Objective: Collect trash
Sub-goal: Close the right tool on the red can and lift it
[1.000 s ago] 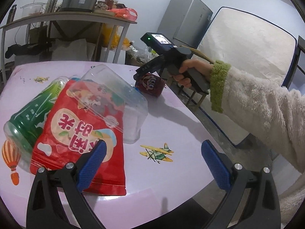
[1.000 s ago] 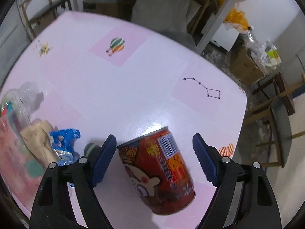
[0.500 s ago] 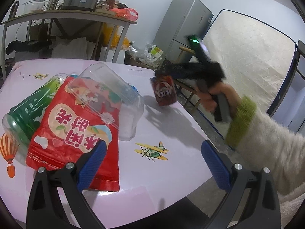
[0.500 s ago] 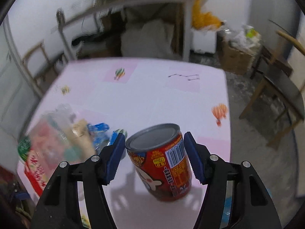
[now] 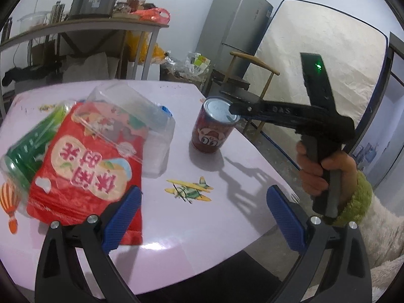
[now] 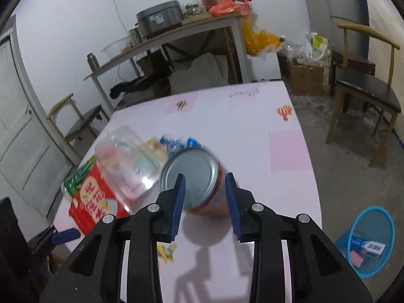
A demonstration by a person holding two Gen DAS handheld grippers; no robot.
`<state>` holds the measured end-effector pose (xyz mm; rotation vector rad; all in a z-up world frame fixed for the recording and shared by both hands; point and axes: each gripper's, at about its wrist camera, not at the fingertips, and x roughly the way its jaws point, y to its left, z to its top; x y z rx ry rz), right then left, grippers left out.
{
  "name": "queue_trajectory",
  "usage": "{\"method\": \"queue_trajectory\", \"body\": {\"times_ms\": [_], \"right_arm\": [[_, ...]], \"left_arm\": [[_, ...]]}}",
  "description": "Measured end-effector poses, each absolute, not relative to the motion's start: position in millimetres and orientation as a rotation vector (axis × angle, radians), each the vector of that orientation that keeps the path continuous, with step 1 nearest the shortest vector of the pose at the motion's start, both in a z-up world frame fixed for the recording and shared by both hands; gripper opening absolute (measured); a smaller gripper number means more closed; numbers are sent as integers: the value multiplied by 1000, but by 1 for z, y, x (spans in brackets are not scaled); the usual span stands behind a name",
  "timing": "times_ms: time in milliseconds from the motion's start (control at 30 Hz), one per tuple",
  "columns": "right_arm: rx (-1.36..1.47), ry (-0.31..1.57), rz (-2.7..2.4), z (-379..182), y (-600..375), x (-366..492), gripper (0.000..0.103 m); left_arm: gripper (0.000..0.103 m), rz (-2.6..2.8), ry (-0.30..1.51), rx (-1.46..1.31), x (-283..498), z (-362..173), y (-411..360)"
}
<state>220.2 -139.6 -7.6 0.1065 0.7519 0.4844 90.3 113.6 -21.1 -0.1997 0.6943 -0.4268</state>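
A red can [image 5: 214, 132] stands upright on the pink table [image 5: 176, 240]. My right gripper [image 5: 233, 109] hovers over its silver lid, held by a hand in a fluffy sleeve. From the right wrist, the can [image 6: 202, 179] sits just past the right gripper [image 6: 204, 199]. Its jaws are closing, narrower than the can, with nothing between the pads. A red snack bag [image 5: 83, 166], a clear plastic tub [image 5: 131, 116] and a green bottle [image 5: 22, 149] lie piled to the left. My left gripper [image 5: 202, 217] stands open and empty above the near table edge.
A blue mesh waste basket [image 6: 371, 242] holding a small box stands on the floor right of the table. A wooden chair [image 6: 363, 88] is beyond it. Blue wrappers [image 6: 176, 144] lie behind the can. A cluttered side table [image 6: 176, 35] and a fridge [image 5: 237, 25] line the wall.
The can went from lying on its side to upright, carried nearer by the right gripper. That gripper's jaws narrowed and now sit clear of the can. The left gripper barely shifted.
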Motion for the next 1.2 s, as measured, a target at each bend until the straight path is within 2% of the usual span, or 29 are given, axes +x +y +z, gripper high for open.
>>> {"method": "queue_trajectory", "body": {"times_ms": [67, 200, 300, 533, 567, 600, 633, 800, 1200], "right_arm": [[112, 753, 492, -7, -144, 213, 33], [77, 720, 530, 1, -143, 212, 66], [-11, 708, 539, -1, -131, 221, 82], [-130, 772, 539, -29, -98, 266, 81], [-139, 783, 535, -34, -94, 272, 79], [-144, 788, 532, -37, -91, 275, 68], [-145, 802, 526, -40, -89, 280, 63], [-98, 808, 500, -34, -94, 268, 63], [-224, 866, 693, -31, -58, 161, 63]], "left_arm": [[97, -430, 705, -204, 90, -23, 111], [97, -438, 711, -179, 91, -25, 101], [97, -444, 713, -168, 93, -25, 94], [97, -431, 687, -141, 90, -27, 88], [97, -426, 682, -133, 89, -27, 88], [97, -420, 677, -122, 89, -27, 87], [97, -413, 670, -109, 89, -28, 86], [97, -399, 636, -72, 87, -29, 88], [97, -421, 643, -73, 82, -40, 98]]}}
